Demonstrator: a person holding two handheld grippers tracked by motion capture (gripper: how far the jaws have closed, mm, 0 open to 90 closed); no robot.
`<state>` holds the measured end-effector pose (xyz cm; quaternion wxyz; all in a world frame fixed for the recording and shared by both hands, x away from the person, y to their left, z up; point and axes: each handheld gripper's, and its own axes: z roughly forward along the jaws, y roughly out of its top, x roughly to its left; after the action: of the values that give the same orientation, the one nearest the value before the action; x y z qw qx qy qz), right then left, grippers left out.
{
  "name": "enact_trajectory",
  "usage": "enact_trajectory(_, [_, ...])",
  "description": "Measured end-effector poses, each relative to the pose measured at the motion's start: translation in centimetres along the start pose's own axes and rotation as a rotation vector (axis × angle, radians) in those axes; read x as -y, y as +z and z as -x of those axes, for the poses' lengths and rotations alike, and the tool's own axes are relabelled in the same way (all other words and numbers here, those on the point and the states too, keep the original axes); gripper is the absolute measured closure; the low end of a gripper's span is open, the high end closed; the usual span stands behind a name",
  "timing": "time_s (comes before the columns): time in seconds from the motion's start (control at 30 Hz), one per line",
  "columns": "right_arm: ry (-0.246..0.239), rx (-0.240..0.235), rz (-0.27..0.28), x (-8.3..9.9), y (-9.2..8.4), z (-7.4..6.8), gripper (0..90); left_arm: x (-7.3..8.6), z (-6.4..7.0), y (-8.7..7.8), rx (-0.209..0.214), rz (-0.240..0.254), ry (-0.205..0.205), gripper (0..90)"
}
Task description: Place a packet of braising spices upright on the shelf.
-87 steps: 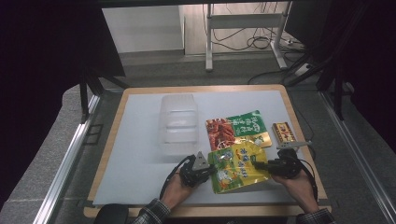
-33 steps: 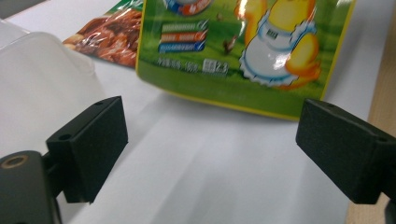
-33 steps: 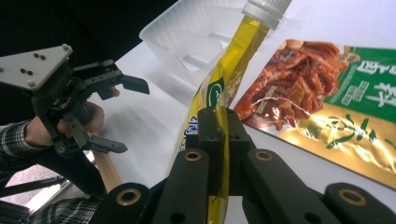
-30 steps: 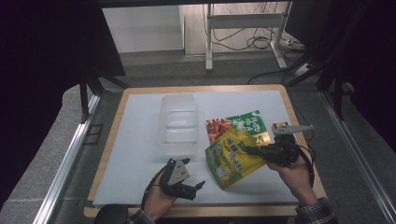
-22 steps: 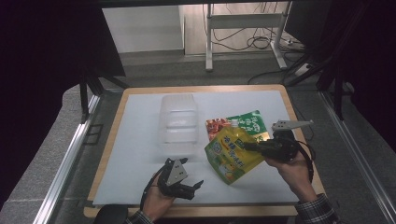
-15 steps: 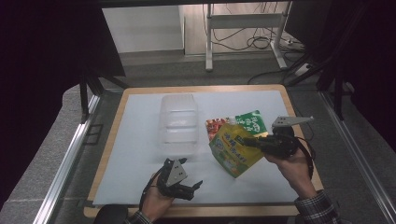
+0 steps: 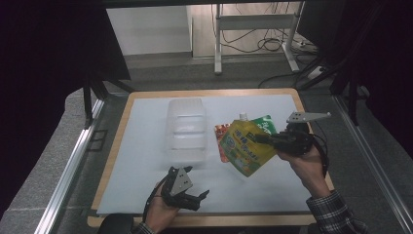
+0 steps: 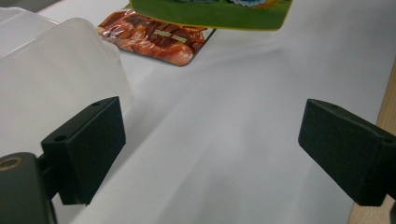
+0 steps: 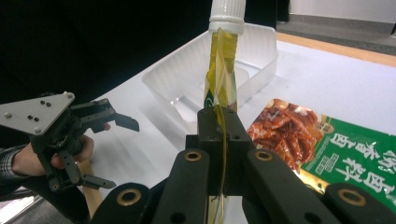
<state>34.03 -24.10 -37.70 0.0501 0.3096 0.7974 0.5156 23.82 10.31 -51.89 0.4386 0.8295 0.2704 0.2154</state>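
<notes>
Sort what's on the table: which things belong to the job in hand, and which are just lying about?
In the job:
- yellow pouch, clamped edge-on in the right gripper and lifted off the table
- clear tray, the likely place for it, I'd guess

Lying about:
- red-and-green snack bag, flat on the white mat
- left gripper, jaws apart, holding nothing

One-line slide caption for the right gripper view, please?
Right gripper shut on a yellow spouted pouch, above a clear plastic tray and green-red snack packet.
</notes>
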Motion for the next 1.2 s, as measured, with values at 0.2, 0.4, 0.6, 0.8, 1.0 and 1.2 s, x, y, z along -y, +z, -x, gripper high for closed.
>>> enact_trajectory(0.2, [0.0, -0.004, 0.008, -0.8, 0.3, 0.5, 88.7, 0.1, 0.0, -0.2, -0.006, -0.001, -0.008, 5.7])
enact_trajectory(0.4, [-0.013, -0.001, 0.009, -1.6, 0.6, 0.8, 88.7, 0.2, 0.0, -0.3, -0.01, -0.007, -0.013, 4.8])
enact_trajectory(0.6, [-0.019, -0.002, 0.012, -2.4, 1.1, 1.2, 88.7, 0.4, 0.0, -0.4, -0.014, -0.016, -0.016, 4.2])
enact_trajectory(0.8, [-0.016, 0.0, 0.023, -3.3, 1.8, 1.7, 88.7, 0.6, -0.1, -0.6, -0.016, -0.028, -0.017, 3.9])
enact_trajectory(1.0, [-0.023, 0.007, 0.019, -4.2, 2.6, 2.3, 88.7, 0.8, -0.2, -1.0, -0.019, -0.016, -0.038, 3.6])
enact_trajectory(1.2, [-0.03, 0.012, 0.017, -5.1, 3.4, 2.8, 88.7, 1.0, -0.4, -1.5, -0.019, -0.01, -0.057, 3.6])
